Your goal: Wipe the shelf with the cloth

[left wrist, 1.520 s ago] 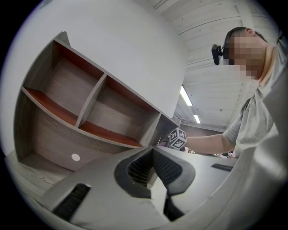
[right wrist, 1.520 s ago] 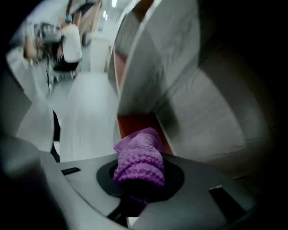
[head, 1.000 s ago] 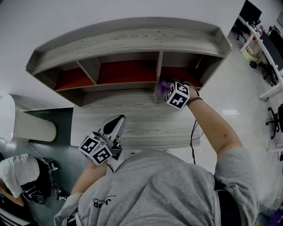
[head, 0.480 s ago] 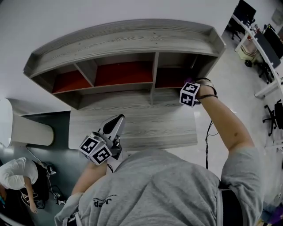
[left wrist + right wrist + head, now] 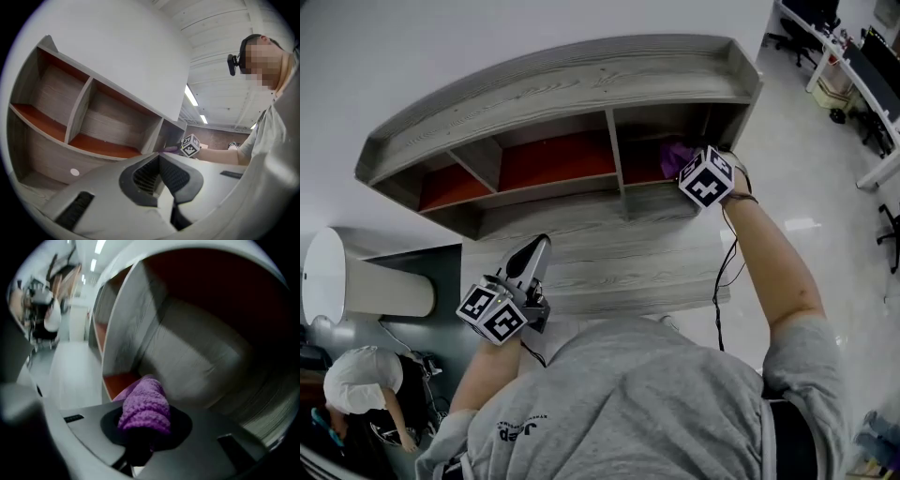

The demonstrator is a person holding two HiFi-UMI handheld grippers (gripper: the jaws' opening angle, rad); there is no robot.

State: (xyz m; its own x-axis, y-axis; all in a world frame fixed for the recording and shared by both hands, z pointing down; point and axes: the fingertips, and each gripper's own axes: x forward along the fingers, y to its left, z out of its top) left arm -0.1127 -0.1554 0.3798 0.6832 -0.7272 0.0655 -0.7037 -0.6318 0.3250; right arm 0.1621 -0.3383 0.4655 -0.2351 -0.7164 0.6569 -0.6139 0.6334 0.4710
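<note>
The grey wooden shelf (image 5: pixel 581 89) has three compartments with red floors. My right gripper (image 5: pixel 687 167) reaches into the rightmost compartment (image 5: pixel 661 155), shut on a purple knitted cloth (image 5: pixel 675 154). In the right gripper view the cloth (image 5: pixel 145 406) bulges out between the jaws, in front of the compartment's grey back wall (image 5: pixel 197 352) and red floor (image 5: pixel 119 379). My left gripper (image 5: pixel 532 253) hangs over the desk, jaws shut with nothing in them. The left gripper view shows the shelf (image 5: pixel 84 122) and the cloth (image 5: pixel 171 149) far off.
A grey desk top (image 5: pixel 619 267) lies under the shelf. A white rounded unit (image 5: pixel 356 277) stands at the left. A person (image 5: pixel 358 384) crouches on the floor at lower left. Office desks and chairs (image 5: pixel 862 66) stand at the far right.
My right gripper swept the cloth from the middle divider to the right, then up into the rightmost compartment. My left gripper stayed over the desk.
</note>
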